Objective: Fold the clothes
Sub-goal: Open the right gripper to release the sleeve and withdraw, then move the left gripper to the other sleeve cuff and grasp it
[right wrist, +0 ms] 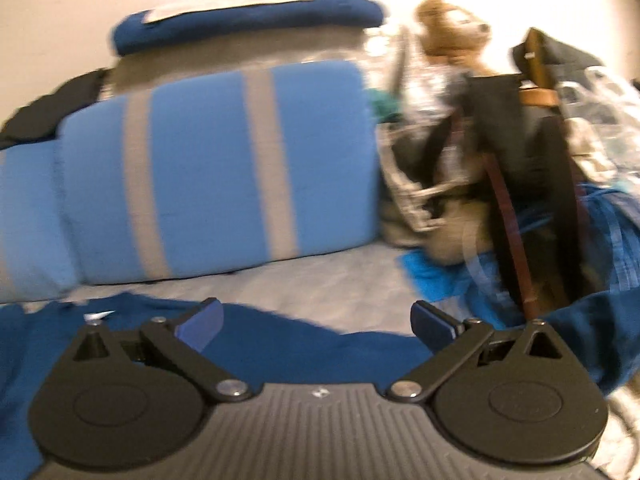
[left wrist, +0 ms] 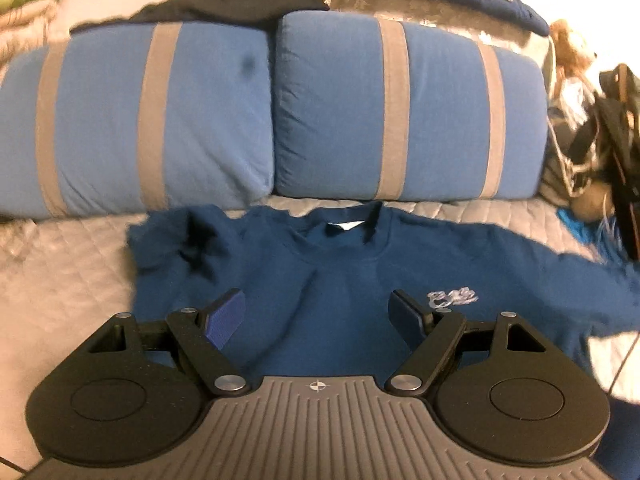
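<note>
A dark blue sweatshirt [left wrist: 332, 280] lies front up on a grey quilted bed cover [left wrist: 60, 280], collar toward the pillows, with a small white logo [left wrist: 452, 298] on its chest. Its one sleeve is bunched at the left; the other stretches to the right. My left gripper [left wrist: 318, 316] is open and empty, held over the chest. My right gripper [right wrist: 318, 328] is open and empty, over the sweatshirt's right shoulder and sleeve [right wrist: 304, 344]. The right wrist view is blurred.
Two blue pillows with grey stripes [left wrist: 400, 112] stand against the back. A folded blue garment [right wrist: 248, 20] lies on top behind them. A pile of bags, straps, a teddy bear [right wrist: 452, 24] and blue cloth [right wrist: 520, 160] crowds the right side.
</note>
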Motion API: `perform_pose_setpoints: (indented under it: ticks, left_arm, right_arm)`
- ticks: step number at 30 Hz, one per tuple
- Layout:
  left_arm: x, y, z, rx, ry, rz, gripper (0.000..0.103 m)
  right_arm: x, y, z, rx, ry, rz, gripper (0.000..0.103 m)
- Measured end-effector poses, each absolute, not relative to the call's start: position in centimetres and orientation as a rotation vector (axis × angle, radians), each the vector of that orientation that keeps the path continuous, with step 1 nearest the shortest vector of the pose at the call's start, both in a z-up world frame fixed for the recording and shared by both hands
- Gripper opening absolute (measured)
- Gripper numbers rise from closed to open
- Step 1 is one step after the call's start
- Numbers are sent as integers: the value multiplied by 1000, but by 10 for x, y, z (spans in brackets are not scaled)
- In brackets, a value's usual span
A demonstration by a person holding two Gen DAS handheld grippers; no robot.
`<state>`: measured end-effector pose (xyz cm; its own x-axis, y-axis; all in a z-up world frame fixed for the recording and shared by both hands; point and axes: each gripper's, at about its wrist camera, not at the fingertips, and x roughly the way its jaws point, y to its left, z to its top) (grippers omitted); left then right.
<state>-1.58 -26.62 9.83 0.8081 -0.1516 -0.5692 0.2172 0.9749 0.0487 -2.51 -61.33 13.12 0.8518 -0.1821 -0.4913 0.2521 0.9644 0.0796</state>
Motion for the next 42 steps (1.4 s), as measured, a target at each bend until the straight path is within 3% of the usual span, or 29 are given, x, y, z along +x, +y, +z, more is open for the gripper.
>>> perform_pose_setpoints:
  ticks: [4, 15, 29, 42]
  left_arm:
    - [-23, -249, 130, 176, 585, -179, 79]
    - [-20, -202, 191, 10, 512, -139, 79]
    - [-6, -167, 189, -142, 438, -115, 79]
    - [27, -140, 148, -248, 475, -83, 79]
  right_arm:
    - [-20, -570, 132, 166, 500, -157, 103]
    - [4, -459, 133, 226, 544, -11, 103]
    - [43, -365, 95, 134, 672, 90, 103]
    - [36, -360, 47, 85, 700, 89, 103]
